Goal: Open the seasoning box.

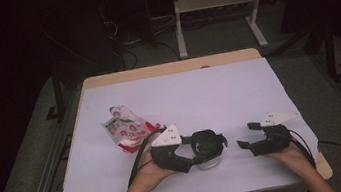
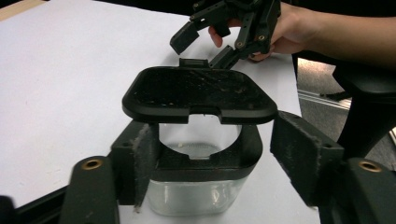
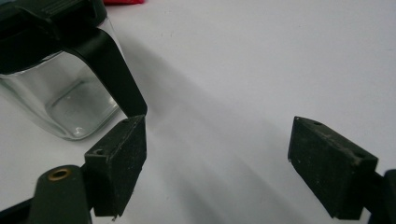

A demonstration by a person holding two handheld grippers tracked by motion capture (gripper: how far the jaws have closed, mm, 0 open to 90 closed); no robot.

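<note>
- The left gripper (image 2: 205, 177) has its two black jaws on either side of a small clear jar (image 2: 196, 193). One pad (image 2: 142, 168) touches the jar's black collar; the other pad (image 2: 303, 163) sits just beside it with a gap. So the jaws are apart, not squeezing yet.
- The jar stands upright on the white table cover (image 1: 183, 94), right between those jaws, near the front edge of the table.
- The jar's black flip lid (image 2: 198, 95) is open - it sticks up flat above the jar's mouth, hinged at the far side.
- The jar looks empty inside.
- The right gripper (image 1: 251, 137) waits a little way to the right of the jar. Its jaws are wide apart with nothing between them.
- A crumpled red and white snack packet (image 1: 125, 127) lies to the left of the jar, behind the left hand (image 1: 151, 172).
- What could go wrong: only one pad touches, so if the jaws close crooked the jar could slide or tip over.
- The glass is smooth - a weak squeeze could let it slip out when lifted.
- The open lid could get bumped by the right gripper and flop shut, or knock the jar sideways.
</note>
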